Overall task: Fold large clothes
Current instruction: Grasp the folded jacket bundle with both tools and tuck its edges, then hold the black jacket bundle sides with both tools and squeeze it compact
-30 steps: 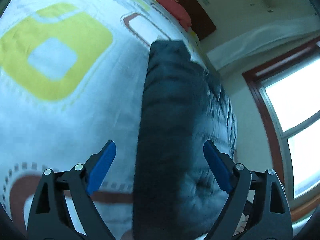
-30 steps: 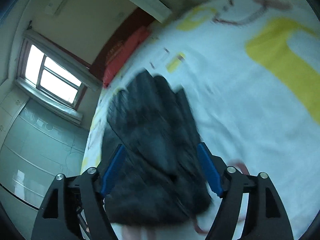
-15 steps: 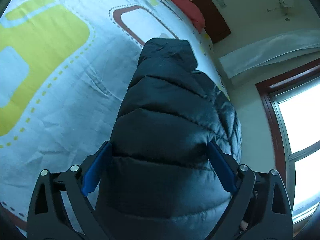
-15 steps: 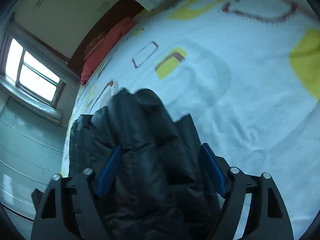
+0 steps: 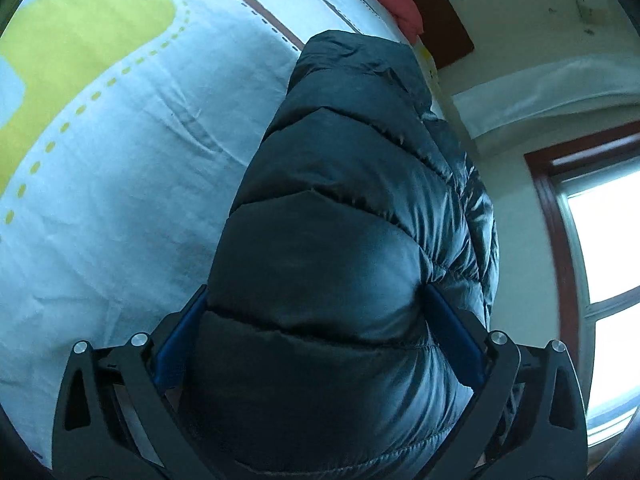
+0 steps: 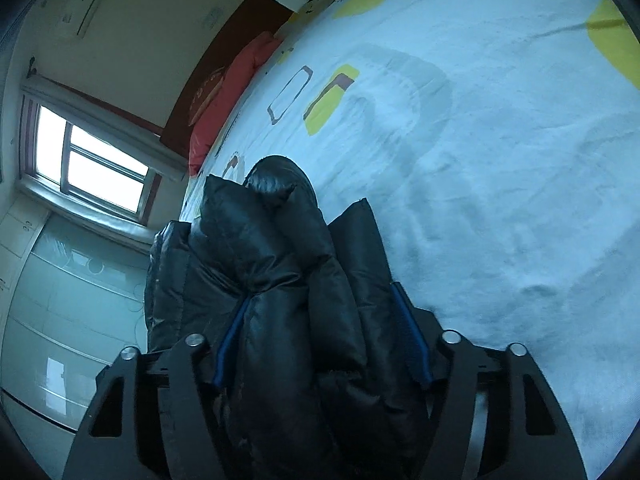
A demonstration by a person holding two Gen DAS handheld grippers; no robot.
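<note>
Left wrist view: left tool (image 5: pixel 316 340) stands wide, jaws just opened further, the folded puffer jacket (image 5: pixel 352 216) bulging between them on the bed (image 5: pixel 120 168).

Right wrist view: right tool (image 6: pixel 320 340) just closed further, pinching jacket layers (image 6: pixel 288 264). Looks mid-fold; next, probably lay it flat.

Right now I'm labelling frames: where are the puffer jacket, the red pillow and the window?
puffer jacket (image 5: pixel 340 248), left wrist view, quilted panel.
red pillow (image 6: pixel 224 108), right wrist view, its long side.
window (image 6: pixel 92 164), right wrist view, bright pane.
</note>
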